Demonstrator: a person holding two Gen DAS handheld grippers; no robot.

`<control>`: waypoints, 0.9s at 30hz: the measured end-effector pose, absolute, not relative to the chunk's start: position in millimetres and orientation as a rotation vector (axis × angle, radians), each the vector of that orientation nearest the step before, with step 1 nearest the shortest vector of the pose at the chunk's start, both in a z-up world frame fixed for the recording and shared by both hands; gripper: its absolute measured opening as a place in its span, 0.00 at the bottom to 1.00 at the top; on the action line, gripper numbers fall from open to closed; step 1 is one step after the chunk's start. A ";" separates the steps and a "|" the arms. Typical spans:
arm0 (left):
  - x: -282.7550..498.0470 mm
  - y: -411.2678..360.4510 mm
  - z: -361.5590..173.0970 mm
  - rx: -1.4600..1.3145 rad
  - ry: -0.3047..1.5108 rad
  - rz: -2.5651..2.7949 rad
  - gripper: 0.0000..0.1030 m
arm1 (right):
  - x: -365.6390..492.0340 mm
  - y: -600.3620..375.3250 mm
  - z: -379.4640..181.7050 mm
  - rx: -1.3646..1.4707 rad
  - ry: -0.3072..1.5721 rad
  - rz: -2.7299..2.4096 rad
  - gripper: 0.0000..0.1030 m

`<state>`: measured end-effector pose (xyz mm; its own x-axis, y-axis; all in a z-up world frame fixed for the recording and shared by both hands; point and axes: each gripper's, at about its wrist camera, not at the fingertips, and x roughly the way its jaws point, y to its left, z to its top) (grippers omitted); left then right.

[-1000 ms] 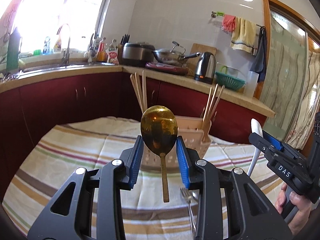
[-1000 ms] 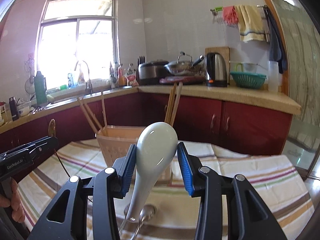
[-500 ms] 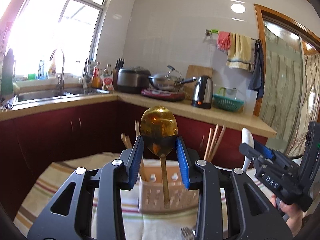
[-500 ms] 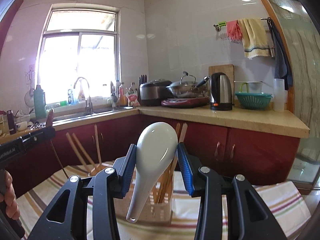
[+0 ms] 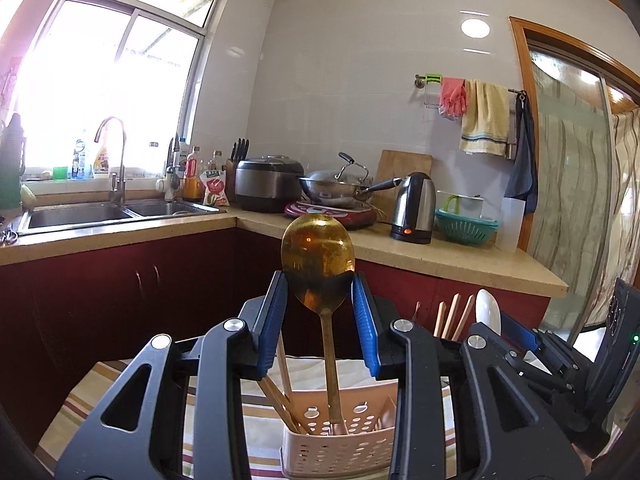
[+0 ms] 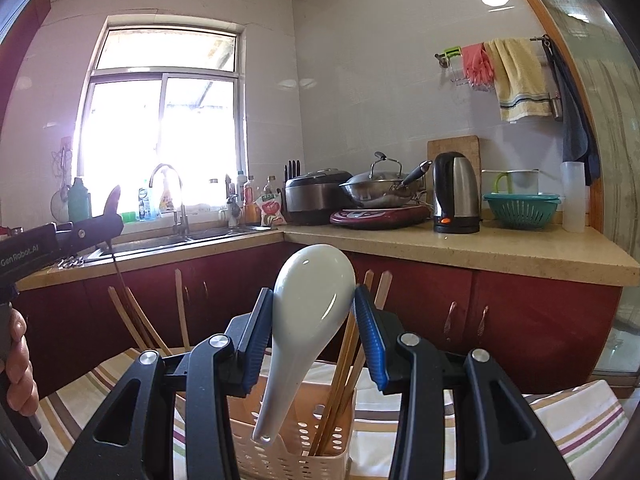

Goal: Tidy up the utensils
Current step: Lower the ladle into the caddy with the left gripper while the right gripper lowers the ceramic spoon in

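In the left wrist view, the left gripper (image 5: 319,310) fills the lower middle of the frame, its blue pads closed partway on the bowl of a gold spoon (image 5: 318,258). Holding it by the bowl leaves the handle free to hang straight down, and its tip is at the mouth of the perforated utensil basket (image 5: 336,450) at the bottom centre, on the striped cloth (image 5: 80,404). That reads as a handle-first drop into a compartment. Wooden chopsticks (image 5: 280,384) already lean in the basket's left part, just beside the handle, so the spoon probably belongs in its own slot. At the lower right edge the other tool shows, with the white spoon's tip above it.

In the right wrist view, the right gripper (image 6: 314,330) sits at lower centre, its jaws part closed on the bowl of a white ceramic spoon (image 6: 308,316). The handle slants down to the left and ends just above the basket (image 6: 288,456), again set up for a handle-first entry. More chopsticks (image 6: 344,356) stand behind it in the right compartment. At the left edge a hand (image 6: 18,364) holds the left tool.
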<state>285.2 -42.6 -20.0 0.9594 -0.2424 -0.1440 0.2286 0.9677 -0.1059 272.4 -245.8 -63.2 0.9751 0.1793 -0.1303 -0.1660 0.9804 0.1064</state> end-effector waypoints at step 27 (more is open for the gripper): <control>319.1 -45.5 -74.4 -0.053 0.238 -0.232 0.32 | 293.1 -248.8 -113.8 0.128 0.197 0.175 0.41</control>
<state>319.1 -45.5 -74.4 0.9452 -0.2337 -0.2279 0.2212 0.9720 -0.0793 293.1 -248.8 -113.8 0.9655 0.1850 -0.1834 -0.1599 0.9766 0.1435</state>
